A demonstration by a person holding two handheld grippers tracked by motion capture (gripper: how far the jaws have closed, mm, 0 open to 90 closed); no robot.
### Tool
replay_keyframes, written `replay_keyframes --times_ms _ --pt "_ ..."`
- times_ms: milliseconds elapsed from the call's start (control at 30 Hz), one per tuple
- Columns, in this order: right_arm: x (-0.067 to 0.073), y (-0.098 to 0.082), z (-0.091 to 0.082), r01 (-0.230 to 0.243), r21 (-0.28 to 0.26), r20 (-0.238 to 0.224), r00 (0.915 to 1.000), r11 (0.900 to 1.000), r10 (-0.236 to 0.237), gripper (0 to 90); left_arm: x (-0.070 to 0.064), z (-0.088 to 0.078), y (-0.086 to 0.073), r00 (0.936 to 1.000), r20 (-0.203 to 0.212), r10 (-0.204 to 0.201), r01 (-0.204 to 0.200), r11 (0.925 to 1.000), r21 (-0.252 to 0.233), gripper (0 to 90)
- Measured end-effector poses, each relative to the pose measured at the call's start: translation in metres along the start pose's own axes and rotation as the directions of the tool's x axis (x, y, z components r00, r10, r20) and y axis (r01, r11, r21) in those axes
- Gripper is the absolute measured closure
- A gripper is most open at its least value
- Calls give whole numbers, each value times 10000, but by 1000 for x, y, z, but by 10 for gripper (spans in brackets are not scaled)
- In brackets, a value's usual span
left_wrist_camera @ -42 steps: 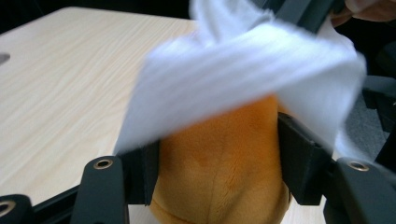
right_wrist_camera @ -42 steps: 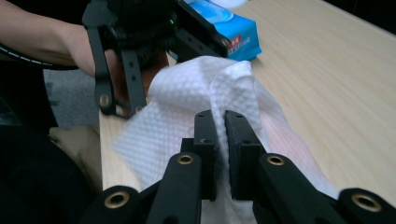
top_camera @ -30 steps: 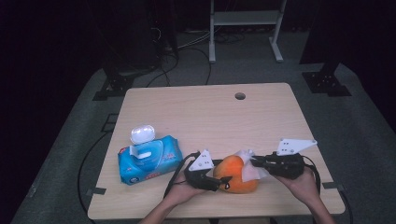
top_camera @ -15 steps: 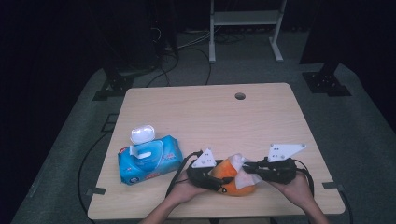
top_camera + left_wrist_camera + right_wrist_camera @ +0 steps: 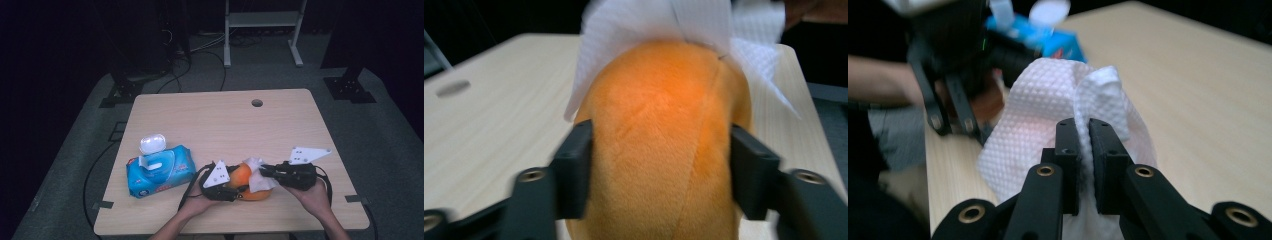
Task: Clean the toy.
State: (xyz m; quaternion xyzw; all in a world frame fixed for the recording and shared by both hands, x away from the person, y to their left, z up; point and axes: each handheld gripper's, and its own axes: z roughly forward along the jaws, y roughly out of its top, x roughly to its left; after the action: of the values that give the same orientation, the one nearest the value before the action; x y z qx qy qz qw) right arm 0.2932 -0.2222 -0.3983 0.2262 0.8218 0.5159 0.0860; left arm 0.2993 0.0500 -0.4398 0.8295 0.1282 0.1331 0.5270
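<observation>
An orange plush toy [image 5: 243, 176] lies near the table's front edge, and my left gripper [image 5: 245, 186] is shut on it. In the left gripper view both pads press on its orange sides [image 5: 659, 150], and these jaws have just been opening a little around it. A white textured wipe [image 5: 260, 175] drapes over the toy's far end [image 5: 659, 20]. My right gripper [image 5: 264, 171] comes in from the right, shut on a fold of that wipe [image 5: 1048, 115]. Its two jaws [image 5: 1084, 135] pinch the fold between them.
A blue pack of wet wipes [image 5: 159, 170] with its white lid flipped up lies at the front left of the wooden table [image 5: 225, 120]. A small round hole [image 5: 257, 103] sits near the table's far edge. Cables trail off the front left.
Both hands stay nearly in place. The right gripper has edged slightly left with the wipe, which now lies further over the orange toy.
</observation>
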Motion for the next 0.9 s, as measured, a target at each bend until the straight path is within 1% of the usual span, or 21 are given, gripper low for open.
replay_keyframes --times_ms 67,100,133,167,200,233,300,333,367,433,467,500,533,567,600,667,733,767,833,867,900 --pt "2 -1 2 -23 109 -140 9999 9999 24 825 1 -1 1 9985 130 -538 535 9983 237 154" --pt "4 -1 2 82 215 -190 9998 9997 -78 826 1 -1 2 9973 147 -713 707 9968 385 84" --pt "5 -1 2 111 287 -265 9996 9995 -103 826 2 -1 2 9947 257 -996 980 9934 592 56" --pt "7 -2 1 130 408 -394 9992 9991 -113 825 3 -1 1 9919 421 -1199 1163 9900 799 47" --pt "9 -3 1 199 560 -530 9985 9982 -169 825 3 -1 1 9901 559 -1287 1230 9878 953 51" --pt "11 -3 0 299 728 -637 9977 9969 -253 826 2 -1 0 9901 689 -1220 1148 9883 1002 91" --pt "15 -2 -1 556 1015 -629 9968 9933 -494 826 -4 -2 2 9963 496 -707 657 9931 976 218" --pt "17 1 -2 722 989 -494 9965 9925 -676 826 -6 -2 4 9973 477 -552 506 9945 921 243" --pt "20 5 -4 812 759 -404 9961 9938 -783 827 -7 -1 4 9978 498 -440 396 9953 880 263" --pt "25 11 -2 907 374 -472 9949 9952 -889 827 -10 1 5 9986 516 -146 99 9960 887 269" --pt "29 14 2 1156 358 -396 9927 9926 -1142 826 -11 1 5 9986 520 -81 35 9961 878 269" --pt "31 15 4 1285 422 -388 9912 9908 -1269 826 -11 1 5 9987 498 -81 36 9960 893 269" --pt "33 15 8 1409 600 -361 9896 9882 -1390 826 -9 1 4 9987 499 -133 87 9957 920 269" --pt "33 13 9 1463 691 -363 9889 9868 -1441 826 -8 0 3 9986 500 -198 150 9954 942 270" --pt "31 11 9 1402 720 -401 9897 9875 -1376 827 -7 -1 2 9983 498 -303 258 9956 899 271" --pt "25 7 2 1409 860 -180 9900 9863 -1399 827 -4 -2 0 9975 510 -488 442 9952 877 272" --pt "15 -2 -7 1167 935 76 9930 9887 -1180 827 -2 -2 -1 9965 558 -629 579 9945 869 271" --pt "10 -6 -12 924 929 189 9953 9914 -945 827 -1 -2 -1 9957 585 -713 662 9941 857 271" --pt "3 -12 -20 594 920 425 9971 9940 -635 827 -1 -1 -1 9953 539 -808 762 9936 829 267" --pt "2 -11 -22 481 832 439 9977 9954 -519 827 -1 0 -1 9948 534 -866 823 9935 784 266" --pt "3 -9 -21 493 643 348 9981 9967 -516 827 -1 1 0 9947 523 -886 844 9935 770 265"
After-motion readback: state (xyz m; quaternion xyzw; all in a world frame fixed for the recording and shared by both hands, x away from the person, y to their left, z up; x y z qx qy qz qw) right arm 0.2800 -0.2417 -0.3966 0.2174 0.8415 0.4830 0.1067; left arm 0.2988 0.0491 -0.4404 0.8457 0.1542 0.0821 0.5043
